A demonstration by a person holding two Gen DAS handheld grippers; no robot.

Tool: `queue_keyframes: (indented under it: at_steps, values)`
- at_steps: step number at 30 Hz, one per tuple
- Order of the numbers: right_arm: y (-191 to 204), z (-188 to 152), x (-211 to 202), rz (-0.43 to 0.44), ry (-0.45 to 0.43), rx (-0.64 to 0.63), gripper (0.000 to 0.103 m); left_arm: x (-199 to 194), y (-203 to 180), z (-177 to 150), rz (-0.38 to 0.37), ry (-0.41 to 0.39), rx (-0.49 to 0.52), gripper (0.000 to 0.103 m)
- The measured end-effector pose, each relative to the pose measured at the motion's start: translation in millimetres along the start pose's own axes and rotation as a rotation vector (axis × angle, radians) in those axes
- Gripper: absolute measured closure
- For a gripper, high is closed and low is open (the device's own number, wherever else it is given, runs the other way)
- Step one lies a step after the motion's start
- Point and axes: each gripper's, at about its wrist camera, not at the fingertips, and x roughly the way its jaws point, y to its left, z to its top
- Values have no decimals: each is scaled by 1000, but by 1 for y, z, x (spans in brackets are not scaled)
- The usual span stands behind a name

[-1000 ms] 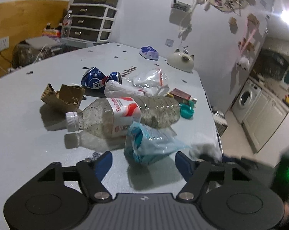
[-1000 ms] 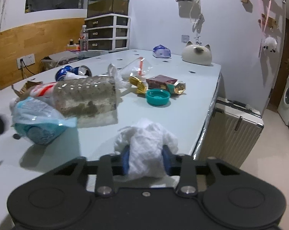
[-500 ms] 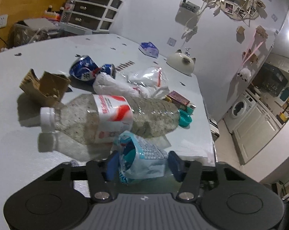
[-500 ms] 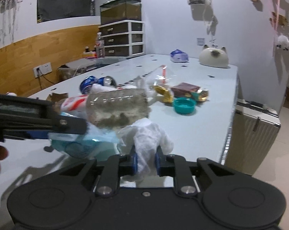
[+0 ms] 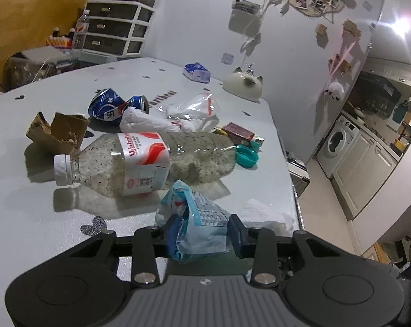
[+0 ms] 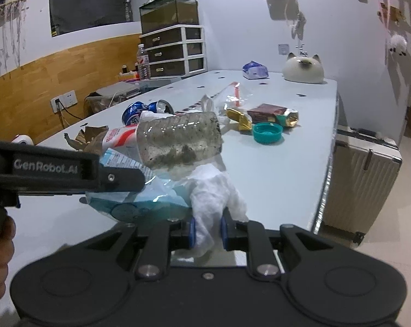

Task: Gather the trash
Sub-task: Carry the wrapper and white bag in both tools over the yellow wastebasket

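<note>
My left gripper (image 5: 204, 233) has a crumpled blue plastic wrapper (image 5: 198, 223) between its blue pads; the jaws are closing and both pads touch it. The wrapper lies on the white table (image 5: 28, 218), just in front of a dirty clear bottle (image 5: 150, 160) on its side. My right gripper (image 6: 207, 231) is shut on a wad of white tissue (image 6: 213, 193), raised a little off the table near its right edge. In the right wrist view the left gripper's black finger (image 6: 118, 177) reaches in from the left over the wrapper (image 6: 140, 207).
Behind the bottle lie torn cardboard (image 5: 58, 130), a crushed blue can (image 5: 107, 106), a clear plastic bag (image 5: 194, 109), a snack packet (image 5: 238, 132) and a teal cap (image 5: 247, 158). A cat-shaped ornament (image 5: 243, 84) sits at the far corner. A suitcase (image 6: 363, 179) stands beside the table.
My left gripper moved forward around the blue wrapper and its jaws narrowed onto it. My right gripper pinched the tissue tighter and lifted it, shifting toward the wrapper.
</note>
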Motion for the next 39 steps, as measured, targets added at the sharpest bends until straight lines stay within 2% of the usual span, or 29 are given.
queue_keyframes:
  at_steps: [5, 9, 13, 18, 30, 39]
  values:
    - [-11, 2, -23, -49, -32, 34, 85, -23, -8, 0, 34, -55, 28, 65]
    - [-18, 2, -46, -64, -67, 49, 85, -41, -21, -3, 78, -91, 88, 65]
    - [-24, 1, -70, -78, -84, 79, 85, -54, -37, -10, 125, -107, 151, 65]
    - [-32, -5, -101, -110, -107, 98, 85, -66, -56, -23, 146, -115, 221, 65]
    - [-63, -27, -166, -185, -164, 154, 84, -80, -105, -50, 59, -138, 289, 66]
    - [-108, -57, -201, -306, -164, 215, 84, -64, -161, -76, -58, -126, 345, 66]
